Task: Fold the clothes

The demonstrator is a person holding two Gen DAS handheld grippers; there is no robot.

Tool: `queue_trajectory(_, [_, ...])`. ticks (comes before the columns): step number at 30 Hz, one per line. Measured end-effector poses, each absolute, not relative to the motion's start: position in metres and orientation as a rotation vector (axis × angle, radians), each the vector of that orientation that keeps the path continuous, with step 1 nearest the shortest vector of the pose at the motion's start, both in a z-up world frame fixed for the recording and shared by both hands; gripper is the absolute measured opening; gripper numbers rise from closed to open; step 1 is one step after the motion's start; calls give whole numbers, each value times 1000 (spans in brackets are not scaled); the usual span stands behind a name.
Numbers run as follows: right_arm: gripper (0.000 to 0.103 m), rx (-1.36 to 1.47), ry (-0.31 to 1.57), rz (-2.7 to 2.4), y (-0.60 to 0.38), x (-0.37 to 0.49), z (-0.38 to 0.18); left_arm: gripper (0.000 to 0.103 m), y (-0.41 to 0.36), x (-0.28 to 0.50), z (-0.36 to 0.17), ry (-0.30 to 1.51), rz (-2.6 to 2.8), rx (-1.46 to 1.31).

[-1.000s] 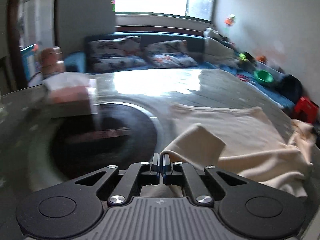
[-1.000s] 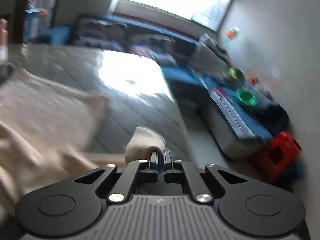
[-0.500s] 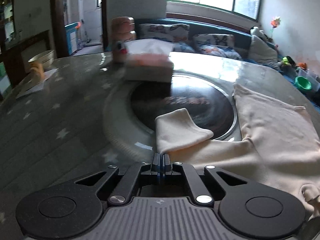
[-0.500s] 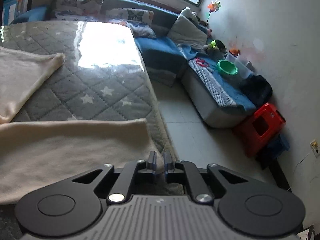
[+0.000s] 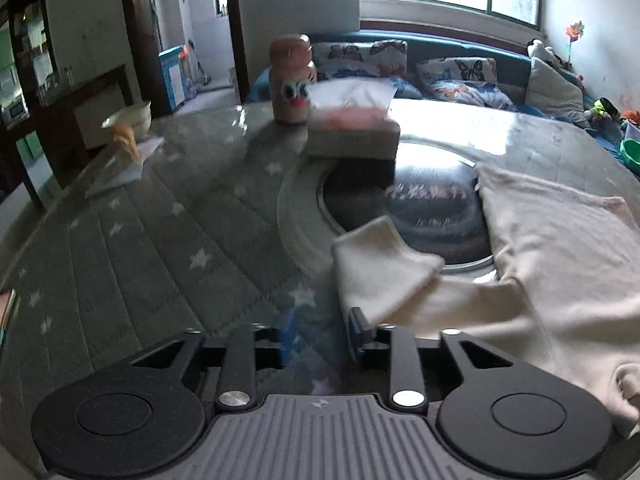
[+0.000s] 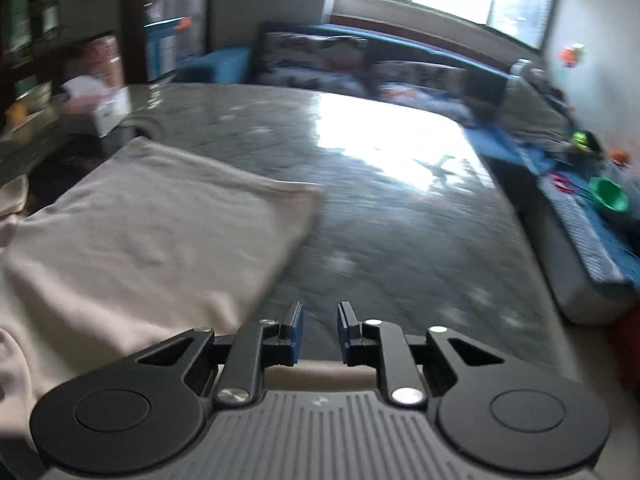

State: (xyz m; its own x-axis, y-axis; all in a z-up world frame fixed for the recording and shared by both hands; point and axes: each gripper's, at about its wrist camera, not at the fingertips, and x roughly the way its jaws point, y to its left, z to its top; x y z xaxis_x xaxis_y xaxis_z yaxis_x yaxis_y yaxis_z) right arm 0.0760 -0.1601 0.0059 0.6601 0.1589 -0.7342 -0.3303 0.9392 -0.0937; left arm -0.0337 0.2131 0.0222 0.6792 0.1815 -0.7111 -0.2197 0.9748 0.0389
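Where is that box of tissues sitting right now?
In the left wrist view the tissue box sits toward the far middle of the table, at the far edge of the dark round turntable, just right of the pink owl-faced jar.

The cream garment of soft matt cloth (image 5: 552,248) lies on a round surface (image 5: 132,264) whose quilted grey star-print cover sits under a glossy, reflective clear sheet. The dark glass turntable (image 5: 404,200) at its centre shines. The tissue box (image 5: 352,136) holds thin white paper. Both grippers have matt black plastic bodies, bright metal screws and blue fingers (image 6: 294,330).
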Motion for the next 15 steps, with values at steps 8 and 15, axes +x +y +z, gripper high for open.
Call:
queue_trajectory(8, [26,-177,844,289,-146,134,-4,46,175,14,24,777,74,-38])
queue_trajectory(15, [26,-101,854,303,-148,165,-7,46,138,89,10,786,-8,-11])
